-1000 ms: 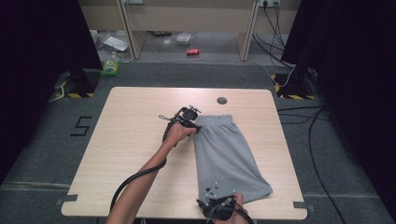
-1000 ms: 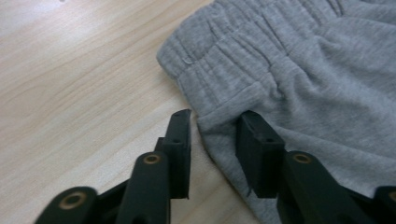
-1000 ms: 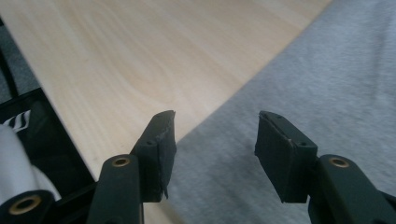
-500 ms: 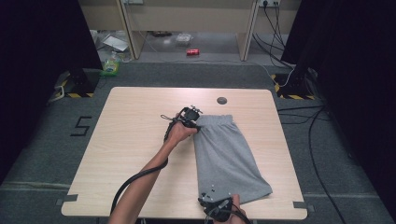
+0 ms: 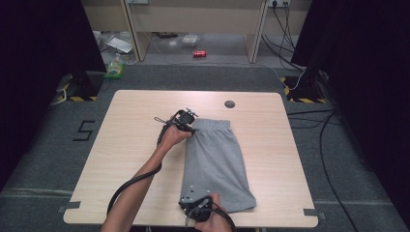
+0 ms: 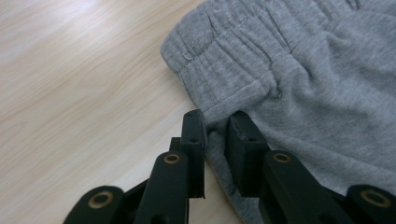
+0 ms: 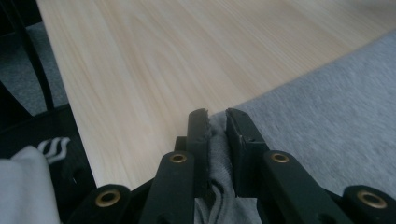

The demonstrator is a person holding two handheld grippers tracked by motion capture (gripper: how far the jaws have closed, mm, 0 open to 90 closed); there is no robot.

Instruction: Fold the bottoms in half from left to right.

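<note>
Grey shorts (image 5: 216,159) lie folded lengthwise on the wooden table (image 5: 135,145), waistband at the far end. My left gripper (image 5: 190,124) sits at the waistband's left corner. In the left gripper view the gripper (image 6: 217,119) is shut on the edge of the shorts (image 6: 317,84), just below the elastic; its jaws have just been closing on that cloth. My right gripper (image 5: 194,197) is at the near left hem corner. In the right gripper view it (image 7: 215,116) pinches the hem of the shorts (image 7: 327,102), having just closed on it.
A dark round cap (image 5: 229,104) sits in the tabletop near the far edge. The table's near edge runs just under my right hand. On the floor beyond are a red can (image 5: 199,53), a green bottle (image 5: 115,67) and cables (image 5: 309,121) at the right.
Both grippers have shifted to the left, and the shorts have slid left with them. The right gripper's jaws have come together on the hem corner.
</note>
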